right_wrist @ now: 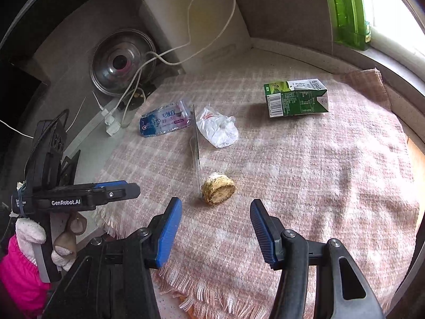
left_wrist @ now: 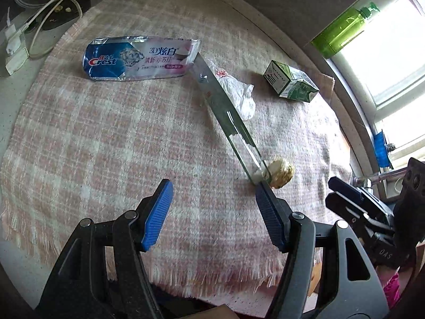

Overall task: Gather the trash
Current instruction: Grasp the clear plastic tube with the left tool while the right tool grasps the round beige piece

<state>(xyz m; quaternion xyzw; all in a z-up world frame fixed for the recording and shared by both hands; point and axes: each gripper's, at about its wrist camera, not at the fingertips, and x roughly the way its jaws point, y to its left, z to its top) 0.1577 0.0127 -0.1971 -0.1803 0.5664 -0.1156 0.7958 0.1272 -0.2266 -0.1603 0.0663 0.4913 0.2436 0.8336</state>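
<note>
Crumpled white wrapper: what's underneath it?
The crumpled white wrapper lies on the pink checked cloth, beside a thin clear strip. Anything beneath it is hidden.

Daylight glares from the window (left_wrist: 393, 61) at right; edges bend fisheye-fashion, corners dark, slight blur.

Wrapper (right_wrist: 218, 130) between toothpaste tube (right_wrist: 166, 122), carton (right_wrist: 296, 98)

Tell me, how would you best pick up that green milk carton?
The green milk carton lies on its side on the checked cloth. I'd come from above with the right hand-held gripper and pinch across its flat long faces mid-body, away from the folded top end.
</note>
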